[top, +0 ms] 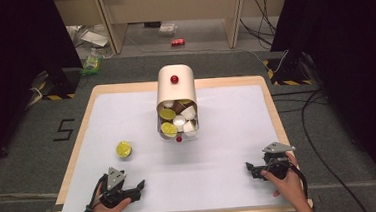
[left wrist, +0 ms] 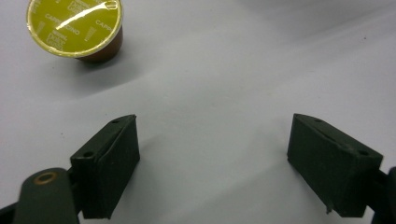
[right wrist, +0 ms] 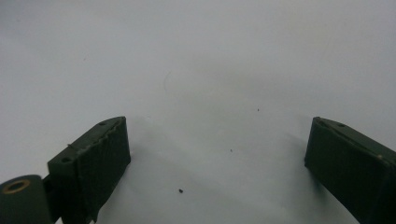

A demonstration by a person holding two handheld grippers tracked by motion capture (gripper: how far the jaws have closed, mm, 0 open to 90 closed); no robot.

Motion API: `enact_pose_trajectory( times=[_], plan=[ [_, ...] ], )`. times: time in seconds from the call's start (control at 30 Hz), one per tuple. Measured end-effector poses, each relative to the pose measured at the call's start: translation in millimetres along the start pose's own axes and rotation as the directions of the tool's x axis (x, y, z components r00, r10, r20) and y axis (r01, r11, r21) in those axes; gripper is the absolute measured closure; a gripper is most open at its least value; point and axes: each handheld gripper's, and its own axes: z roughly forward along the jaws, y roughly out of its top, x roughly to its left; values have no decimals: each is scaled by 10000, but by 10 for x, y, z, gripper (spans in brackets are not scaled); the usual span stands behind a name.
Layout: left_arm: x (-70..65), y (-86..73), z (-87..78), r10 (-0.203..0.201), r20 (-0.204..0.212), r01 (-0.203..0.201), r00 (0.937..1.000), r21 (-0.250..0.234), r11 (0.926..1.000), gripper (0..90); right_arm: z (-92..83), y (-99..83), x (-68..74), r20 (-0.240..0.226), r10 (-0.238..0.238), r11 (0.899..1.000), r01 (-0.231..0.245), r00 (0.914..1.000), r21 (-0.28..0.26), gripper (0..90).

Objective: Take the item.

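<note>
Left gripper at lower left and right gripper at lower right both gape empty; a yellow-lidded capsule sits left of the cream container

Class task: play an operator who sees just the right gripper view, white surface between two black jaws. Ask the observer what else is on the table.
Operator: Is anything on the table besides this white surface?
Observer: Yes, a cream container lies on its side at the table's middle, its open mouth full of coffee capsules.
Operator: Any capsule outside it?
Observer: One capsule with a yellow-green lid sits alone, ahead of the left gripper.
Operator: Is that gripper holding anything?
Observer: No, its jaws stand apart with bare surface between them; the right gripper is open too.
</note>
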Motion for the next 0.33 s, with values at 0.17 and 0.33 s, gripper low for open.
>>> enact_pose_trajectory(
  times=[0.17,0.33],
  plan=[
    [2,1,-1,2,2,-2,10000,28,10000,161,0,0,0,-2,1,10000,-1,10000,0,72],
    [3,1,-1,-1,9,1,10000,33,10000,161,0,0,0,-1,1,10000,-1,10000,0,72]
  ],
)
